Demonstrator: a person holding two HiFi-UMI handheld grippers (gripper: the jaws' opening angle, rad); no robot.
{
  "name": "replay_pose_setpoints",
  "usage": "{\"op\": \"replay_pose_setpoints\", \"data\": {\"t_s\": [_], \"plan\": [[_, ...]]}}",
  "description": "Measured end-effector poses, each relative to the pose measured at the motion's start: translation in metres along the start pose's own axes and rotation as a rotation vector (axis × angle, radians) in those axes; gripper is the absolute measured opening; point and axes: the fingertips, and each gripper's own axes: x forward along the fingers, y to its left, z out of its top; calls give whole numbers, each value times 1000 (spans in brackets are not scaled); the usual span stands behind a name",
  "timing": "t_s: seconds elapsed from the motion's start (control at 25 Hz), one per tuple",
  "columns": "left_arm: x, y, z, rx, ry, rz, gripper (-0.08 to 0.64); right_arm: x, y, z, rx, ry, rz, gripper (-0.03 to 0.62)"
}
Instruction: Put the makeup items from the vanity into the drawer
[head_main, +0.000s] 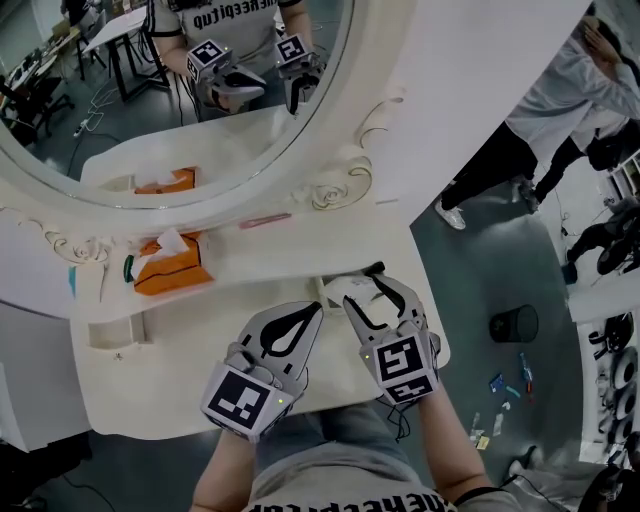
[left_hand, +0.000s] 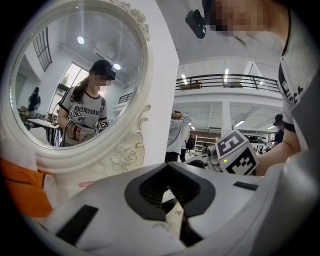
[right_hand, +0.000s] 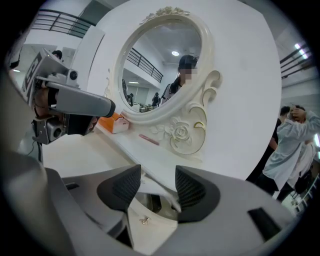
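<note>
A slim pink makeup stick lies on the vanity's raised shelf below the mirror; it also shows in the right gripper view as the pink stick. A small white drawer stands pulled out at the vanity's front, its little knob facing me and something dark inside. My right gripper hangs over the drawer, jaws apart, nothing between the pads. My left gripper sits just left of it above the tabletop, fingertips together and empty.
An orange tissue box stands on the shelf at the left, with a small green-black item beside it. The oval mirror rises behind. People stand on the floor to the right, near a black bin.
</note>
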Motion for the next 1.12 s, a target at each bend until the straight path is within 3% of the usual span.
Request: {"op": "replay_pose_setpoints", "data": {"t_s": [0.32,0.48,0.64,0.8,1.12], "plan": [[-3,-1,1,18,-12,1,12,-3,1,0,37,-14,5,236],[-2,-4,1,6,3,-5,12,-6,1,3,47,-30,-2,175],[1,-5,5,62,-37,-13,12,-14,-5,8,66,-61,-29,88],[3,-13,4,25,0,-32,13,-22,-11,11,93,-88,-48,22],[13,-25,8,80,-23,-85,12,-39,-5,9,195,-116,6,14]]}}
